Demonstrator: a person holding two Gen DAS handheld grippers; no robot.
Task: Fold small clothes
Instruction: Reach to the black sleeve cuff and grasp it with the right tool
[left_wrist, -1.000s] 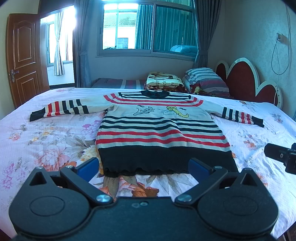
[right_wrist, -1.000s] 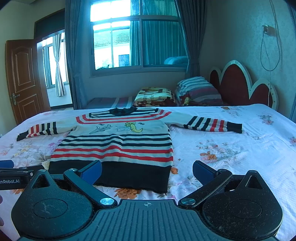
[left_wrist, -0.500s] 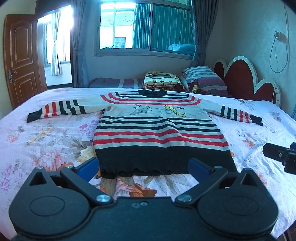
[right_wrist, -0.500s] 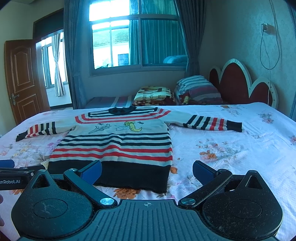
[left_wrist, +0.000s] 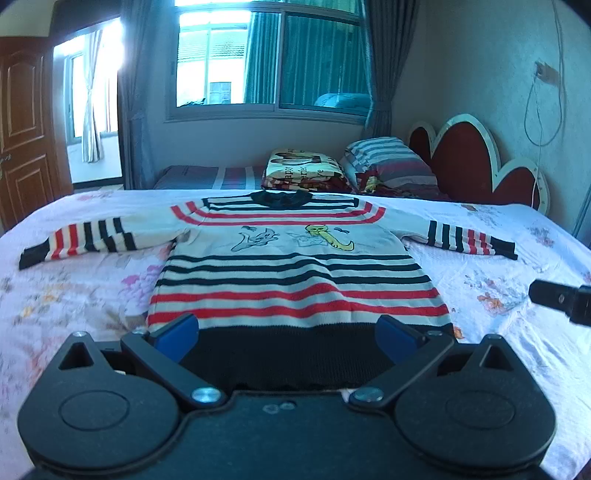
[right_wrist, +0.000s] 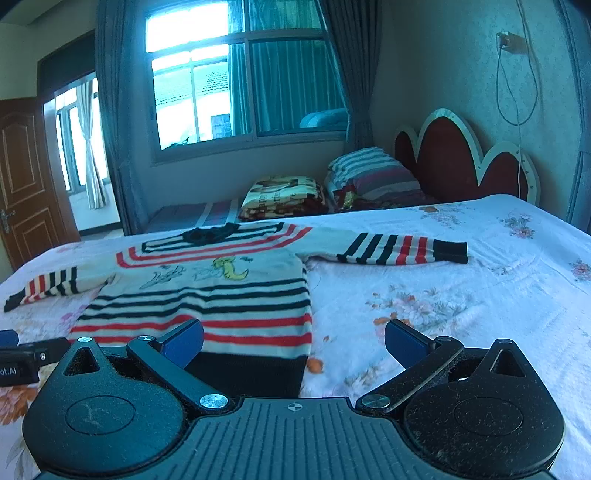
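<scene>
Lettering "ot.AI" marks the left tool (right_wrist: 22, 363), spread like the right tool (right_wrist: 293, 338) near the sweater (left_wrist: 291, 273)

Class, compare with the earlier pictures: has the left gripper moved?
Yes. The left gripper has advanced over the sweater: its fingertips now overlap the dark hem, which earlier lay ahead of them.

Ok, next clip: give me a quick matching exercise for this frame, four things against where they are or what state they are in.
Things:
1. striped sweater
2. left gripper
3. striped pillow
4. wooden door

Places or states:
A. at the headboard end of the bed
B. far left side of the room
C. spread flat, sleeves out to both sides
D. open, fingers over the black hem

Pairs: 1-C, 2-D, 3-A, 4-B
</scene>
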